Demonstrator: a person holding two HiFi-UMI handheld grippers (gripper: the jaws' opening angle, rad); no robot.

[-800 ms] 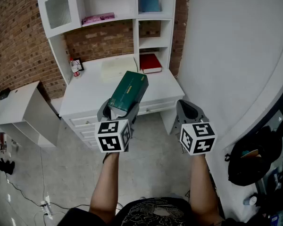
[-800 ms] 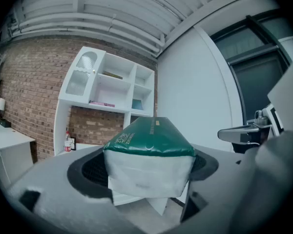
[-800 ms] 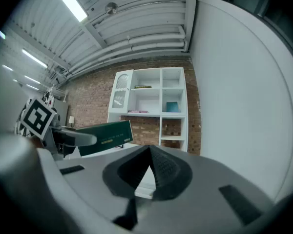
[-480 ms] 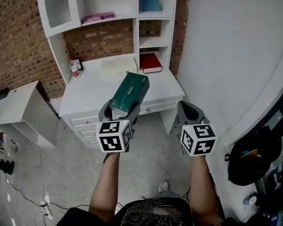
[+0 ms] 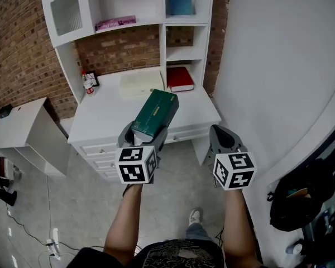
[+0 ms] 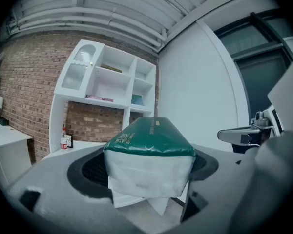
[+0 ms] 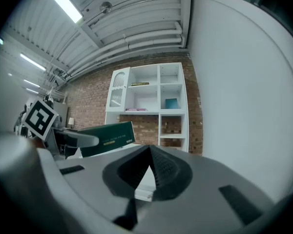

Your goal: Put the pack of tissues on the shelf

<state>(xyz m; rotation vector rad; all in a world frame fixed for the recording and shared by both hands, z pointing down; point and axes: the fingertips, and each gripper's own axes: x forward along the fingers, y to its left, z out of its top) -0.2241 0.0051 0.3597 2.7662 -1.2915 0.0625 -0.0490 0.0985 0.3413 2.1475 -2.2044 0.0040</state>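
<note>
Before a white desk point(image 5: 109, 113) set against a brick wall point(image 5: 22, 54), a person stands with a gripper in each hand. The left gripper point(image 5: 143, 135) is clamped on the pack of tissues point(image 5: 155, 113), its jaws spread wide to either side of the pack's near end. The pack is green on top with a pale end face, and it sticks out forward and upward from the jaws, in the air over the desk's front edge and touching no surface.

The right gripper point(image 5: 224, 141) hangs level with the left one, off the desk's right corner and near the plain white wall point(image 5: 279, 66). Its jaws are pressed together at the tips with nothing between them.

On the desk top lie a red book point(image 5: 180, 78) under the lowest right shelf, a cream pad point(image 5: 139, 84) beside it and a small bottle point(image 5: 89, 84) at the back left. The shelf unit point(image 5: 159, 15) above holds a blue book point(image 5: 180, 1) in an upper right compartment and a pink packet point(image 5: 116, 22) on the wider shelf to its left.
</note>
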